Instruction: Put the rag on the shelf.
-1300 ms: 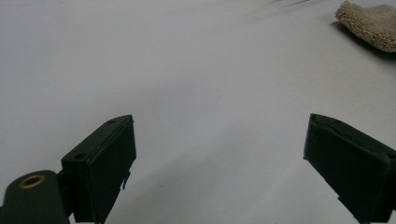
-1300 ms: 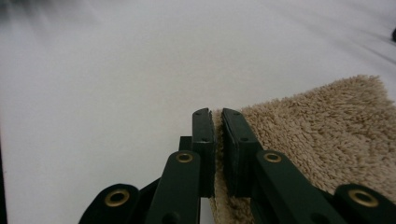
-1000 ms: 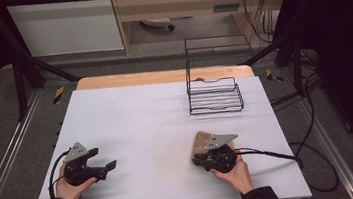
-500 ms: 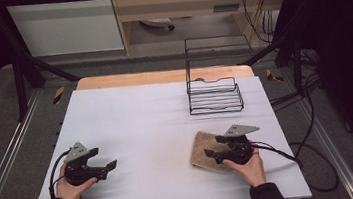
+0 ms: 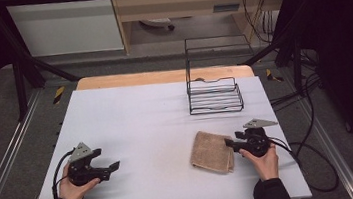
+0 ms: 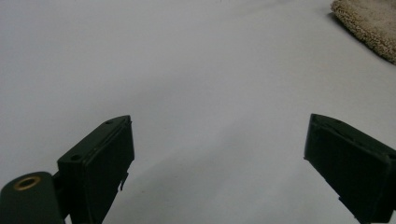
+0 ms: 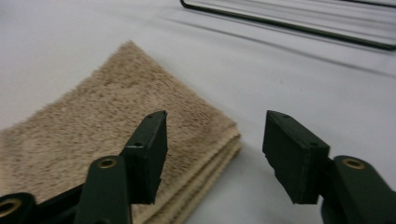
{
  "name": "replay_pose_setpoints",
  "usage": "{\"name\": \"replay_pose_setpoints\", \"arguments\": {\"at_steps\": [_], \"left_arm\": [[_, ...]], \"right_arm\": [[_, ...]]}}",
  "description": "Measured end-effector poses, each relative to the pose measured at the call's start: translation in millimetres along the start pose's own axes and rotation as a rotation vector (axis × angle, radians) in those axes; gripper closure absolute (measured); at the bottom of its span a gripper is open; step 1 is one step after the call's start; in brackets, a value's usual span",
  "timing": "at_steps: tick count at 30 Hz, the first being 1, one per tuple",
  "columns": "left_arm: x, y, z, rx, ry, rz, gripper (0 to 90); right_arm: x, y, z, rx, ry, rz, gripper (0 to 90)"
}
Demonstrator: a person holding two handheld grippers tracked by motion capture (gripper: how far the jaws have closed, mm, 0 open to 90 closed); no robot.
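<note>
Near the front right of the white tabletop (image 5: 136,119) lies a folded beige terry towel (image 5: 212,152), flat, its stacked fold edges facing the right edge. The right gripper (image 5: 229,142) sits just beside that folded side, held low over the surface by the person's right hand (image 5: 263,161). Its jaws stand apart and have just been closing a little; nothing is pinched between them. In the right gripper view the right gripper (image 7: 212,154) straddles the towel's (image 7: 93,140) near corner, one jaw over the pile and the other over bare table, with no pad pressing on the cloth.

Toward the back right corner stands a black wire rack basket (image 5: 214,95) with a tall open frame behind its low tray; it holds nothing. Its base wire (image 7: 289,25) crosses the top of the right gripper view.

At the front left, the left gripper (image 5: 114,166) rests low in the left hand (image 5: 74,187), pointing across toward the towel. Its jaws are spread wide over bare tabletop, gripping nothing, as the left gripper view (image 6: 217,154) shows, with the towel's edge (image 6: 369,23) well apart at the far corner.
</note>
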State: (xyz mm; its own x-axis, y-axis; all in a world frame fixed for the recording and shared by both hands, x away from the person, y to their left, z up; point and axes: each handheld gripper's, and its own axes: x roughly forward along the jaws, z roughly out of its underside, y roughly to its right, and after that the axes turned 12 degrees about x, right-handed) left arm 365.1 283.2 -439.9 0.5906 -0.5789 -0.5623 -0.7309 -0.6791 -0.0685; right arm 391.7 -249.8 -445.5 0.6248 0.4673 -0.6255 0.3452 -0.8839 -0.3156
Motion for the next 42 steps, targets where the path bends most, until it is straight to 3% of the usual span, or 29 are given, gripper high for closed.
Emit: {"name": "replay_pose_setpoints", "arguments": {"at_steps": [5,11,19,31,42], "left_arm": [[2.4,0.5,-1.4,0.0,-0.011,0.001,8.4],[6.1,4.6,-7.3,-0.004,-0.012,0.005,8.4],[15.0,13.6,-22.9,-0.007,-0.021,0.016,9.2],[35.5,32.3,-61.1,0.015,-0.011,0.051,10.4],[70.3,57.1,-96.5,0.048,-0.021,0.101,12.1]], "right_arm": [[5.9,6.1,-4.0,0.007,-0.01,0.017,47.7],[13.1,6.9,-4.9,0.014,-0.043,0.001,52.7],[16.7,6.1,-3.7,0.016,-0.07,-0.032,65.7],[18.6,5.7,-4.6,0.068,-0.099,-0.072,80.4],[18.6,0.4,-5.8,0.05,-0.089,-0.043,83.0]]}}
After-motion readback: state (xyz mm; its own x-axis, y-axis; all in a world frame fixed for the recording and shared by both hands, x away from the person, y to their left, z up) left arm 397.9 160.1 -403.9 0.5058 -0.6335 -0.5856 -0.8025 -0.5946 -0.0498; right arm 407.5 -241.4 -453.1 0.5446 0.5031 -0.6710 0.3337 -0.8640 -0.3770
